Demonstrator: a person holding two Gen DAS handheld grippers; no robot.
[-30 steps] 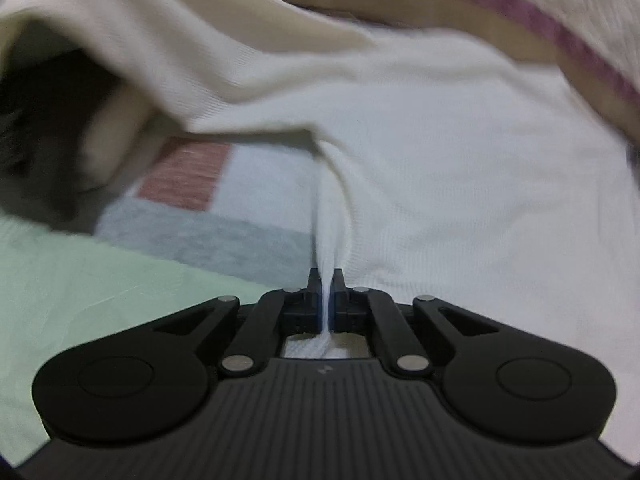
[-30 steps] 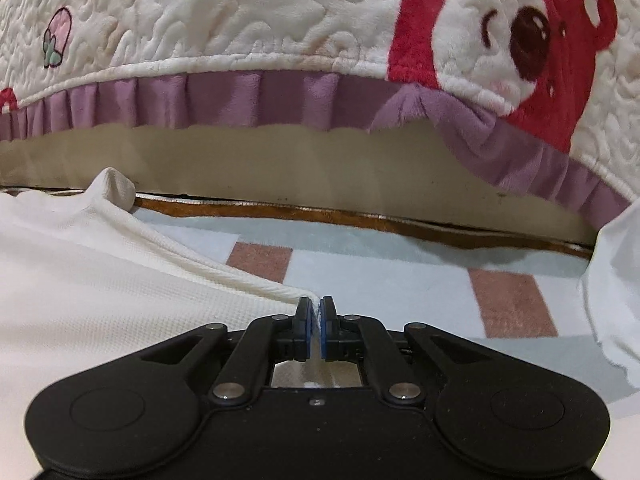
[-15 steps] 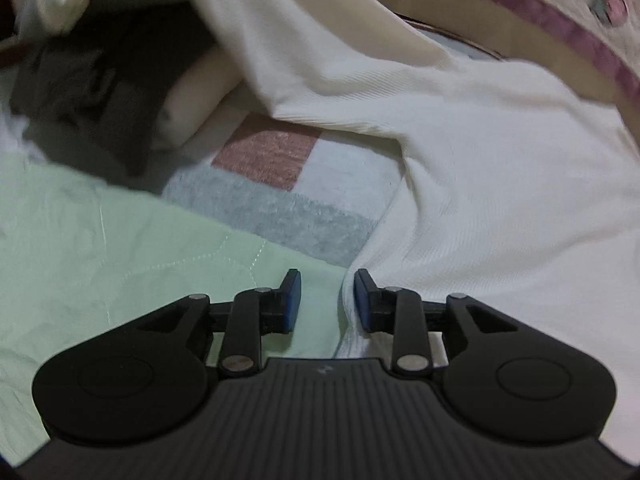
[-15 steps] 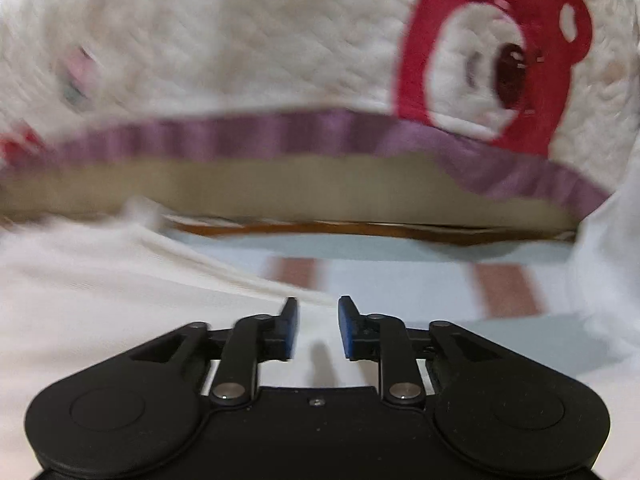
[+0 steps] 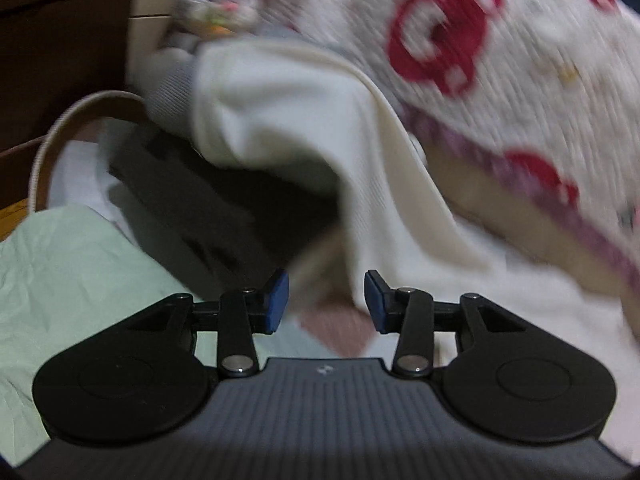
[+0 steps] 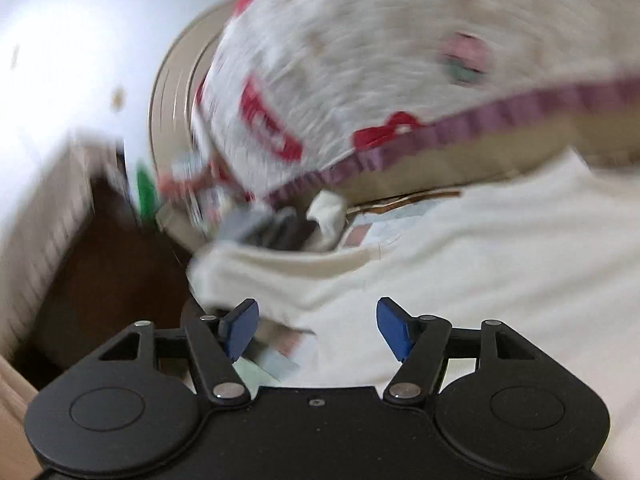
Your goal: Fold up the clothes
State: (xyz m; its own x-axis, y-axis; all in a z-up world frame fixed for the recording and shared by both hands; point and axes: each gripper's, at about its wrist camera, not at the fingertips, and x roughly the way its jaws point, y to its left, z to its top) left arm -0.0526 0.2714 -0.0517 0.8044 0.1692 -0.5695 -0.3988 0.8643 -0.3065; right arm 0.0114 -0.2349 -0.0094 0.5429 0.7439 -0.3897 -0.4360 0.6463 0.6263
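A cream white knit garment (image 5: 320, 128) lies spread on the bed, one part draped over a dark pile. In the right wrist view the same garment (image 6: 480, 248) covers the right half, folded over at its left end. My left gripper (image 5: 323, 296) hangs above the bedding with its jaws opening and nothing between the blue pads. My right gripper (image 6: 316, 326) is also opening, wide apart, above the garment's left edge; no cloth is pinched. Both views are blurred by motion.
A dark grey folded garment (image 5: 208, 208) sits under the white one. A pale green sheet (image 5: 72, 264) lies at the left. A white quilt with red bear prints and a purple frill (image 5: 500, 48) rises behind. A brown floor gap (image 6: 112, 264) shows at the bed's left.
Both grippers were shut on the white garment's edge, then let it go and opened. Both have lifted and swung left, the right one more; the views now show the dark pile and bed edge.
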